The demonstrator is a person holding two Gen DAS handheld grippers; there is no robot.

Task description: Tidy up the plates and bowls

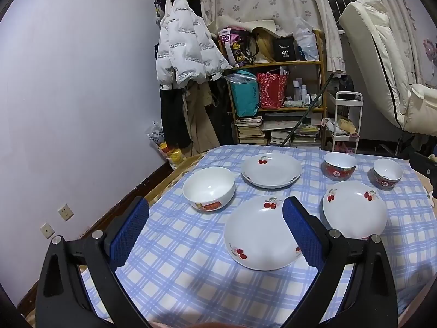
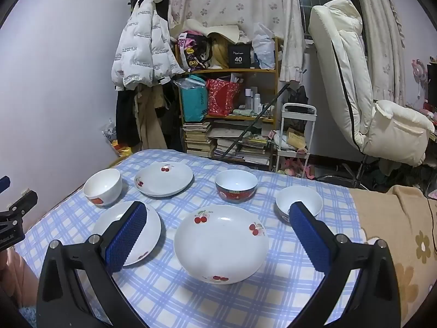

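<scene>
Three white cherry-print plates lie on the blue checked tablecloth (image 1: 177, 259): a near left plate (image 1: 259, 235) (image 2: 153, 227), a near right plate (image 1: 355, 209) (image 2: 221, 243) and a far plate (image 1: 270, 169) (image 2: 164, 177). A white bowl (image 1: 209, 188) (image 2: 103, 190) stands at the left. A larger red-sided bowl (image 1: 340, 165) (image 2: 236, 188) and a smaller red-sided bowl (image 1: 387, 173) (image 2: 299, 199) stand at the right. My left gripper (image 1: 215, 205) is open and empty above the near left plate. My right gripper (image 2: 218, 210) is open and empty above the near right plate.
The table stands beside a lilac wall (image 1: 68, 95). Behind it are a cluttered wooden shelf (image 1: 275, 87), a hanging white jacket (image 1: 185, 41), a small white cart (image 2: 295, 136) and a cream recliner chair (image 2: 368, 95). A beige flowered blanket (image 2: 396, 232) lies at the table's right.
</scene>
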